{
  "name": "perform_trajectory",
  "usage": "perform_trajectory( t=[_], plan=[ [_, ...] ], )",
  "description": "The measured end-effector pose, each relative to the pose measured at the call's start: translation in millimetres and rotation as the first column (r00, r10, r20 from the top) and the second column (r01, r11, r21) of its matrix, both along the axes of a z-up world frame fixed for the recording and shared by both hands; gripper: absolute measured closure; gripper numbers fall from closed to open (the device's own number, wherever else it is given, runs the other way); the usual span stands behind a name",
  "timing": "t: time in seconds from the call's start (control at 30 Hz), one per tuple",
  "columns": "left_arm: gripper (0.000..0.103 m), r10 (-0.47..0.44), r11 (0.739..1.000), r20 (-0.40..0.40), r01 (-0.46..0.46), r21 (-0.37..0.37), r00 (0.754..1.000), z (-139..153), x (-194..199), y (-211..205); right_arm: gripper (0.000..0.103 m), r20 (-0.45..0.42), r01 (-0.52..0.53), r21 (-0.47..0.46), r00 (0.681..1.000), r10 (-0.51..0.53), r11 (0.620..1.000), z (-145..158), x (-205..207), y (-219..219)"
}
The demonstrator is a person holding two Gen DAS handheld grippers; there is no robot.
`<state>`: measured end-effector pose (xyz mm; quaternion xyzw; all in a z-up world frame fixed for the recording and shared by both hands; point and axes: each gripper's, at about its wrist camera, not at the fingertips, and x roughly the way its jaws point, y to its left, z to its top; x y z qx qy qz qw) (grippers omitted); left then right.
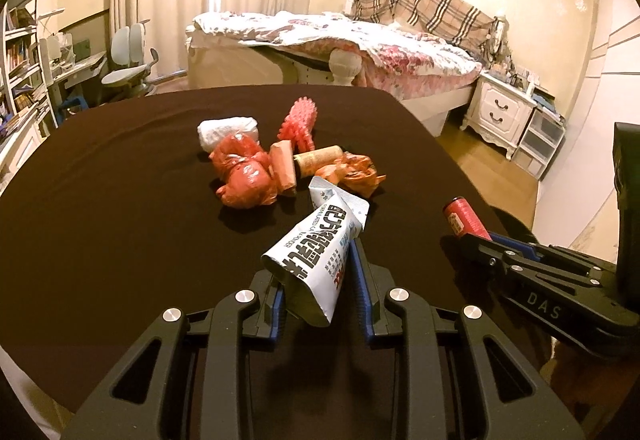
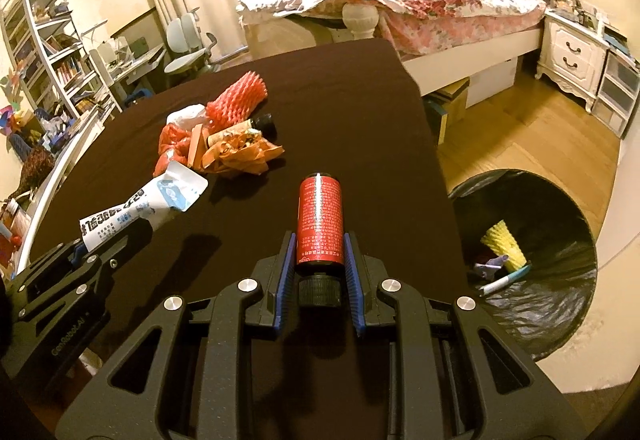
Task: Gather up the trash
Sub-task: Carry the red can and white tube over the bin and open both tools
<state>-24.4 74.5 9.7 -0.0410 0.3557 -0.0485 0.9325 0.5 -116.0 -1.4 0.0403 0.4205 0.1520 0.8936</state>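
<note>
Carrying both loads, left claw (image 1: 320, 280) pinching the pouch (image 1: 316, 244), right claw (image 2: 319, 260) clamped on the bottle (image 2: 319, 218), which could slide out short of the bin (image 2: 560, 200).

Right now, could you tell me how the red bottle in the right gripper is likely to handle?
The red bottle looks rigid: its sides keep a straight cylinder between the right gripper's pads. The glossy label could be slippery. Being round, it would probably roll if set sideways on the table.

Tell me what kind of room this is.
Most likely a bedroom, also used for study: a bed with floral bedding, a white nightstand, and a desk chair beside bookshelves.
</note>
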Motion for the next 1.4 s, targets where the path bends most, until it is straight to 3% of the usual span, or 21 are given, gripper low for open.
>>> perform_trajectory(
  t=[0.73, 1.1, 1.4],
  plan=[
    [0.074, -0.18, 0.983, 0.037, 0.181, -0.03, 0.983, 7, 35, -100, 0.08, 0.058, 0.236, -0.018, 0.97, -0.234, 0.972, 7, 6, -108],
    [0.074, -0.273, 0.962, 0.03, 0.273, 0.001, 0.962, 2, 53, -163, 0.08, 0.054, 0.312, -0.026, 0.949, -0.311, 0.95, -7, 14, -151],
    [0.074, -0.293, 0.956, 0.025, 0.292, 0.043, 0.956, -3, 70, -192, 0.08, 0.036, 0.363, -0.018, 0.931, -0.363, 0.932, -19, 23, -178]
  ],
)
